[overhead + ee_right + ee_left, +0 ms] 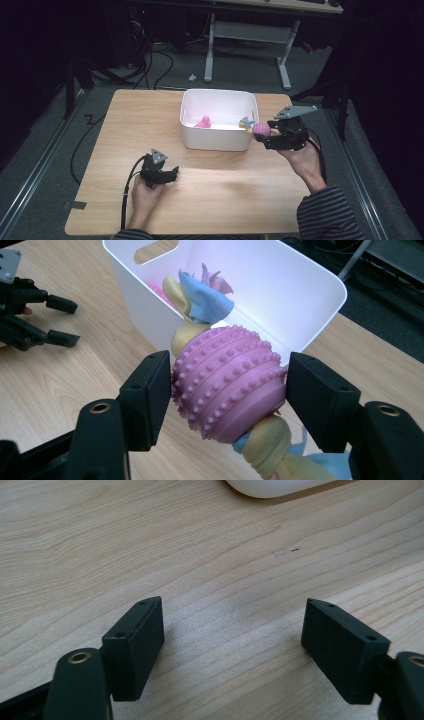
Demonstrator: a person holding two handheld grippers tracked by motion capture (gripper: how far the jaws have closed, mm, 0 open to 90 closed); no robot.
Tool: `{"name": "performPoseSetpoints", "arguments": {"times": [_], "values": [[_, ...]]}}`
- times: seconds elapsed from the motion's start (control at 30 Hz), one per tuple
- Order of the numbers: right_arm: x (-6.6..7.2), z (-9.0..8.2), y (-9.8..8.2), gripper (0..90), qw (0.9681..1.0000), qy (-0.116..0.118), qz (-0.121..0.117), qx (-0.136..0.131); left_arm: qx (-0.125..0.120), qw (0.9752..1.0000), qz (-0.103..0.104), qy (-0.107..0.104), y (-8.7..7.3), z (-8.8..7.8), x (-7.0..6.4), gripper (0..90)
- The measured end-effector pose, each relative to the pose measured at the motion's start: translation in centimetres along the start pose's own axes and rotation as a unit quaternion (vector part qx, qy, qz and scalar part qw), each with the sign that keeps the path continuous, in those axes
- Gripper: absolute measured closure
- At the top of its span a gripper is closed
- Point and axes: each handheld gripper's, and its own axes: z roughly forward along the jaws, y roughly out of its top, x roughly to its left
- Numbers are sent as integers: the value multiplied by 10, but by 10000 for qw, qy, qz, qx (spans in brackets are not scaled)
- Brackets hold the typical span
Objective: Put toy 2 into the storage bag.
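My right gripper [227, 385] is shut on a pink studded ball [230, 385] threaded on a yellow and blue knotted rope. It holds this rope toy [260, 129] in the air at the right rim of the white bin [218, 142], with the rope's end over the bin's edge. A small pink toy [203, 122] lies inside the bin. My left gripper [173, 173] rests low on the wooden table [220, 200] in front of the bin. In the left gripper view it [232, 630] is open, with bare wood between the jaws.
The bin's white corner [272, 486] shows at the top of the left gripper view. Beyond the table stand a white desk frame [247, 30], cables on the grey floor and dark chairs. Wood is bare around the left hand.
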Motion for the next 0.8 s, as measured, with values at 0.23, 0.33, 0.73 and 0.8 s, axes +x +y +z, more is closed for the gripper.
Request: {"name": "performPoseSetpoints", "arguments": {"times": [0.23, 0.33, 0.73, 0.8], "values": [[-2, 10, 15, 359, 10000, 40, -32, 18, 0, 10000, 2, 0, 0, 0, 0, 254], [-3, 13, 21, 358, 10000, 25, -56, 32, -1, 10000, 1, 1, 0, 0, 0, 253], [-8, 30, 46, 358, 9999, -15, -81, 89, 1, 10000, 4, -5, 0, 0, 0, 253], [-8, 34, 49, 358, 9999, -17, -129, 112, 2, 10000, 7, -6, 0, 0, 0, 252]]}}
